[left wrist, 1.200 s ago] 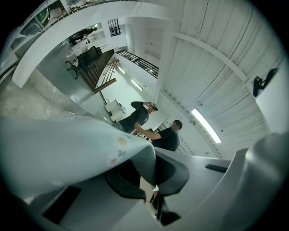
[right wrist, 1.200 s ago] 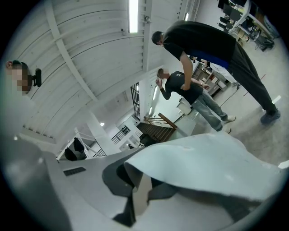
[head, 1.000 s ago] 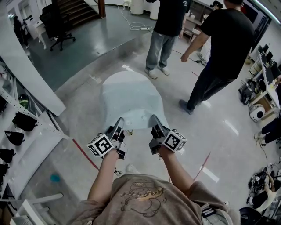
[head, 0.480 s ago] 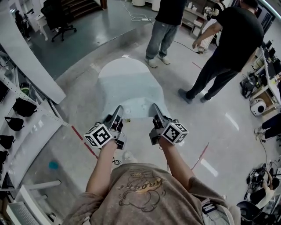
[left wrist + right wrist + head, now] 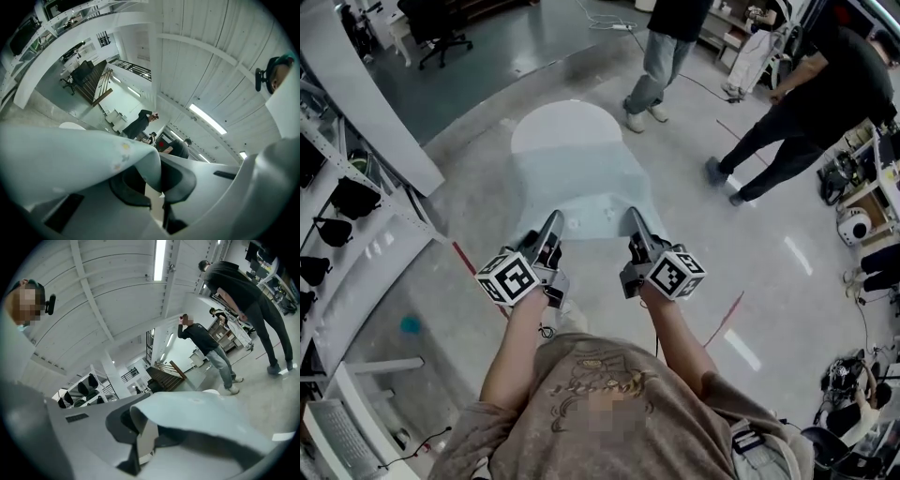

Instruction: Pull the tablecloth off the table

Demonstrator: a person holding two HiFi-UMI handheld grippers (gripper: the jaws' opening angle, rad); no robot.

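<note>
A pale blue-green tablecloth (image 5: 581, 187) stretches from a round white table (image 5: 561, 125) toward me; the table's far half shows bare. My left gripper (image 5: 551, 225) is shut on the cloth's near edge at its left corner. My right gripper (image 5: 634, 223) is shut on the right corner. In the left gripper view the cloth (image 5: 70, 154) folds over the gripper (image 5: 157, 190), and the table's rim (image 5: 72, 125) peeks out beyond it. In the right gripper view the cloth (image 5: 206, 413) runs out from the gripper (image 5: 145, 439) toward the table (image 5: 211, 391).
Two people stand beyond the table, one in jeans (image 5: 661, 56) and one in black (image 5: 806, 112) to the right. Shelving with black items (image 5: 342, 202) lines the left side. Red tape lines (image 5: 473, 272) mark the shiny floor. An office chair (image 5: 436, 23) stands far left.
Both grippers have drawn back toward me with the cloth. The cloth has slid off the table's far part, baring the white top. The person in black has stepped further right.
</note>
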